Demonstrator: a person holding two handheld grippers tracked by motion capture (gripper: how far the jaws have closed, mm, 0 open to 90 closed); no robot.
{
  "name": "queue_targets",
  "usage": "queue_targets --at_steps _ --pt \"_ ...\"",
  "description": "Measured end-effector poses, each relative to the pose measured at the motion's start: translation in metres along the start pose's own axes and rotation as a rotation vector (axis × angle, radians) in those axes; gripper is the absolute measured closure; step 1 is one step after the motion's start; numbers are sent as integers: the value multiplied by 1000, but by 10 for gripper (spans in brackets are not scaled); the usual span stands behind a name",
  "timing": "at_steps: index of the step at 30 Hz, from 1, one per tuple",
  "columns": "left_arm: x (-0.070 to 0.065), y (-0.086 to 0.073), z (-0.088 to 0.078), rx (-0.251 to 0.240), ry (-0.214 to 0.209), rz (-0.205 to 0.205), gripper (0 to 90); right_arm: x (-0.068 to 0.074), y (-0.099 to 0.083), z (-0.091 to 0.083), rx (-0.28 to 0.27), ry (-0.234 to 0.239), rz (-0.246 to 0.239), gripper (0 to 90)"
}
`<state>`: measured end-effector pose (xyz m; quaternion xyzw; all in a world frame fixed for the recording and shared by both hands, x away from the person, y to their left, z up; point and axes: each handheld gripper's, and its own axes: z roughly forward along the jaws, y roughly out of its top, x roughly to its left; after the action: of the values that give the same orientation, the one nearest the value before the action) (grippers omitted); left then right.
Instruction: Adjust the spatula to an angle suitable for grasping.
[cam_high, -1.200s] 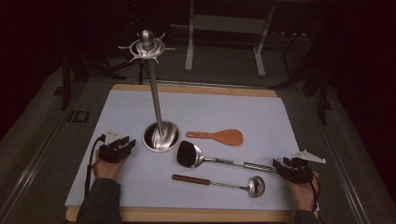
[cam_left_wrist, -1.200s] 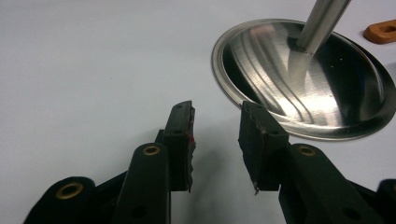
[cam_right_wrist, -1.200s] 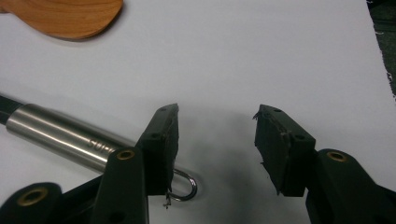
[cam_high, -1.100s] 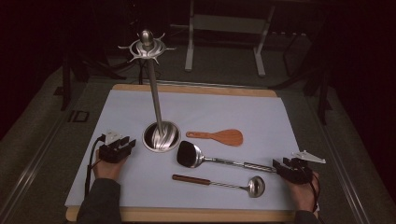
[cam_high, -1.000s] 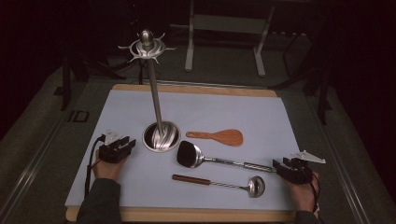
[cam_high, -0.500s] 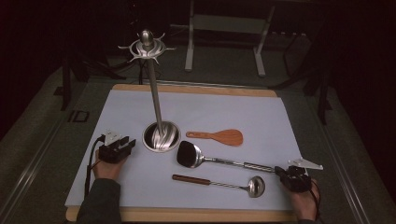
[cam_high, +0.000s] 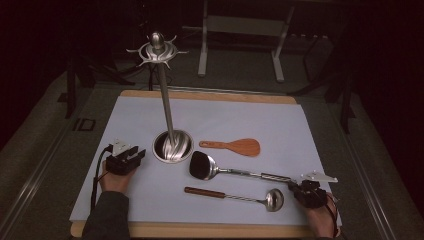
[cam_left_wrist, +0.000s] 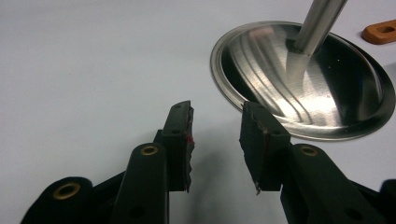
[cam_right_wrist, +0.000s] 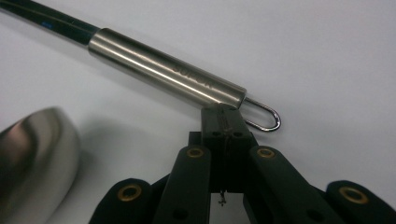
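Observation:
A tall steel utensil stand (cam_high: 173, 146) rises from a round base on the pale blue mat (cam_high: 250, 115). A black-headed turner (cam_high: 202, 166) with a steel handle (cam_right_wrist: 163, 70) lies to the right of it. A steel ladle (cam_high: 272, 199) lies in front of that, and a wooden spatula (cam_high: 240, 147) behind it. My right gripper (cam_high: 296, 186) sits at the turner's handle end. Its jaws are shut together (cam_right_wrist: 226, 114), the tips against the handle's end beside the wire hanging loop (cam_right_wrist: 266, 116), with nothing seen between them. My left gripper (cam_high: 131, 154) rests open (cam_left_wrist: 217, 135) just left of the stand's base (cam_left_wrist: 303, 84).
The ladle's bowl (cam_right_wrist: 32, 154) lies close to the left of my right gripper. The wooden spatula's holed handle end (cam_left_wrist: 380, 33) lies past the stand's base. The mat lies on a wooden board (cam_high: 200, 231); a metal frame (cam_high: 240, 30) stands beyond the table in the dark.
My right gripper has shifted slightly toward the near edge and its jaws have shut. The left gripper and the utensils have stayed in place.

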<state>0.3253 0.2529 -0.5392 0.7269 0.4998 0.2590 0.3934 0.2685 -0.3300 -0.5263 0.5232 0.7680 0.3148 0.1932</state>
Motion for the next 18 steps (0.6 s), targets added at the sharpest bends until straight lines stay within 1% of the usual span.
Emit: queue_targets --at_steps 5,6,9,10,12,18 --pt "0 0 0 1 1 1 643 -7 12 9 12 -5 -1 900" --pt "0 0 0 1 1 1 644 -7 12 9 12 -5 -1 900" --pt "0 0 0 1 1 1 644 -11 24 18 34 -17 -4 900" --pt "0 0 0 1 1 1 644 -11 24 18 34 -17 -4 900" --pt "0 0 0 2 1 1 645 -13 31 23 46 -22 -7 900" --pt "0 0 0 4 2 2 645 -20 56 41 82 -32 -11 900"
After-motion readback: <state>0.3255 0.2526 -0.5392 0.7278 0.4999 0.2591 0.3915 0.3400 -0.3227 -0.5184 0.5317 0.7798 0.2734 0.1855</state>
